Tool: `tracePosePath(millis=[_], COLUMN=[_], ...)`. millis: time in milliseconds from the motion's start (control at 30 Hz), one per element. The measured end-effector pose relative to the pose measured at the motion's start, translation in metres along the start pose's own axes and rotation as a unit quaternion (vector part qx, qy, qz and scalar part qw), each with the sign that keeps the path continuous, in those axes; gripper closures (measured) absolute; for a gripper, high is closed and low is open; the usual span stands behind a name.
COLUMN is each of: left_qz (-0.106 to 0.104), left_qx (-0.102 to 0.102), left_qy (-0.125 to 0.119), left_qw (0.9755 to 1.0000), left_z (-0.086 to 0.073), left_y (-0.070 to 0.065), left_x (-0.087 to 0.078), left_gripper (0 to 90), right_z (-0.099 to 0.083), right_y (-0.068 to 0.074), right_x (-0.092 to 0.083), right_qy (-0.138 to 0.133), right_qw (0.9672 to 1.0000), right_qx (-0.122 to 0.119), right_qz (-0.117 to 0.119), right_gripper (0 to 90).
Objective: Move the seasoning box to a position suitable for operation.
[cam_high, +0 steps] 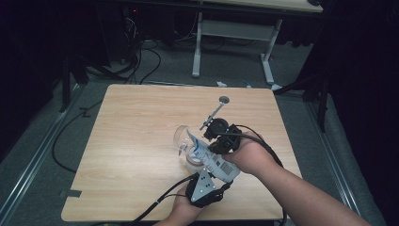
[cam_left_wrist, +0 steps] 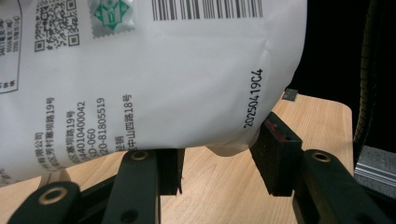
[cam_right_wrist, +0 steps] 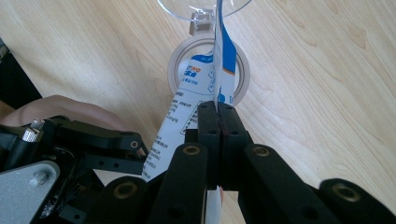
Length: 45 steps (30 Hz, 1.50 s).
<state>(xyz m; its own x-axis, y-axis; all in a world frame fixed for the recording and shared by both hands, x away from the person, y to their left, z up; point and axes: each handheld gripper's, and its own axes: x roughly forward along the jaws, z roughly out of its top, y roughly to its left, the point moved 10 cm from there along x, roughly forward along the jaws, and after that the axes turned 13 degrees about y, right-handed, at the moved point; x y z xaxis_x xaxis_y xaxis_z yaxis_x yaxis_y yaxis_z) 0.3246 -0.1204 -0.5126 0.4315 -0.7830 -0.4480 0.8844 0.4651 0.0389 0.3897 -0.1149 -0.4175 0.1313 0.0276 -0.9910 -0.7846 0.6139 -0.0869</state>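
Note:
A white bag with blue print and a barcode is tilted over the table between both grippers. My right gripper is shut on the bag's thin upper edge; its pads meet on the flattened film. My left gripper holds the bag's plump lower end, which sits between its jaws with both pads against it. The bag's top points at a clear funnel-like vessel, which stands over a pale ring on the table.
The wooden table has bare room at the left and back. A slim metal piece with a round end lies just behind the right gripper. Beyond the far edge are cables and a desk frame on the floor.

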Motion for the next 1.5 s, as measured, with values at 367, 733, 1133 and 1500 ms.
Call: tracePosePath(millis=[367, 733, 1133, 1500], left_qz=[0.003, 0.009, 0.013, 0.018], left_qx=[0.0, 0.0, -0.005, -0.008], left_qy=[0.008, 0.021, 0.033, 0.04], left_qw=[1.0, 0.9997, 0.9994, 0.999], left_z=[-0.008, -0.018, -0.027, -0.032], left_y=[0.002, 0.006, 0.011, 0.015], left_x=[0.0, 0.002, 0.006, 0.009], left_gripper=[57.0, 57.0, 56.8, 56.8], right_z=[-0.001, -0.004, -0.006, -0.009], right_y=[0.002, 0.002, 0.002, 0.001], right_x=[0.001, 0.003, 0.006, 0.005], right_qy=[0.001, 0.007, 0.007, 0.009], right_qw=[1.0, 1.0, 1.0, 0.9999], right_qx=[0.0, 0.003, 0.002, 0.006], right_qz=[0.004, 0.004, 0.007, 0.006], right_gripper=[89.8, 89.8, 89.8, 89.8])
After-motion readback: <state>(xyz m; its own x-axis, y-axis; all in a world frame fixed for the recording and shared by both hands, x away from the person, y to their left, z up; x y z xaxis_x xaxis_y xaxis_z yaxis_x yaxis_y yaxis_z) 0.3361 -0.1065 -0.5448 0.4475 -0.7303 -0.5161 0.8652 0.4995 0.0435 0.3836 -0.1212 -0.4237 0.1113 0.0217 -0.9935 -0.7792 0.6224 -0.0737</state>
